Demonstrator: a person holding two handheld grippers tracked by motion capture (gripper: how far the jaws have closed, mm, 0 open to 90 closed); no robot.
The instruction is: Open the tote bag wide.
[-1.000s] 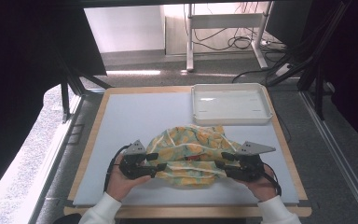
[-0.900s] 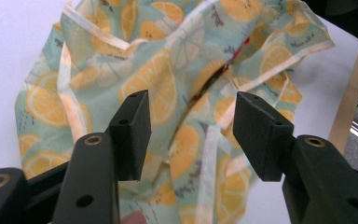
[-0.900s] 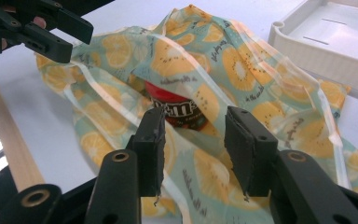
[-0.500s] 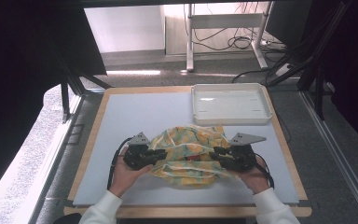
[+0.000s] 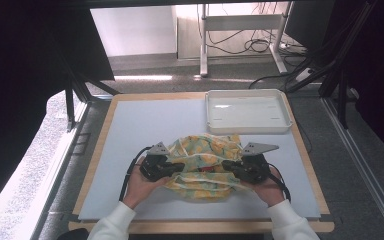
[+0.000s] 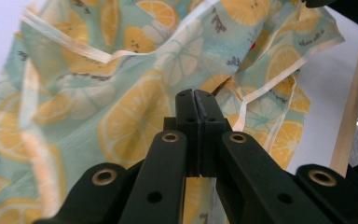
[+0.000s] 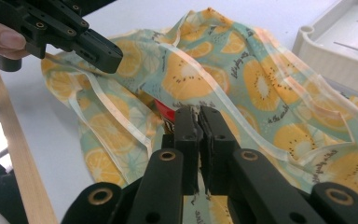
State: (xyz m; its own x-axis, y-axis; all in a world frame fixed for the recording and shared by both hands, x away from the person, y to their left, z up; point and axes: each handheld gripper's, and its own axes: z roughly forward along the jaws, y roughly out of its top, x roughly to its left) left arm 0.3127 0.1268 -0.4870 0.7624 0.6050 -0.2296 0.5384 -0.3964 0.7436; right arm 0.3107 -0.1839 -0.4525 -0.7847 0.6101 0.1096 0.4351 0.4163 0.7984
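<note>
- Cloth point(image 5: 202, 162) with the citrus print lies bunched on the near half of my pale blue table point(image 5: 145, 125), at about 6 o'clock from the white tray point(image 5: 247, 111).
- My left gripper point(image 5: 177, 168) sits at the cloth's 9 o'clock edge; its jaws have just been closing and now stand pressed together on a fold of the fabric.
- My right gripper point(image 5: 230, 167) sits at the cloth's 3 o'clock edge; its jaws have also just been closing and now pinch the cloth.
- From the left gripper view I see what the high view cannot: the two black pads meet with only a hairline seam, and the cloth point(image 6: 121, 93) carries lemon slices and pale ribbon trim.
- From the right gripper view I see a red patch point(image 7: 165, 112) tucked under the cloth point(image 7: 261, 84) just ahead of the jaws, the tray's corner point(image 7: 335, 51) at 2 o'clock, and the left gripper point(image 7: 109, 51) at 10 o'clock.
- Against the frame a second ago, both grippers have drawn inward toward each other, and the cloth is bunched narrower between them.
- Count: one cloth, one tray, two grippers, two hands in white sleeves.
</note>
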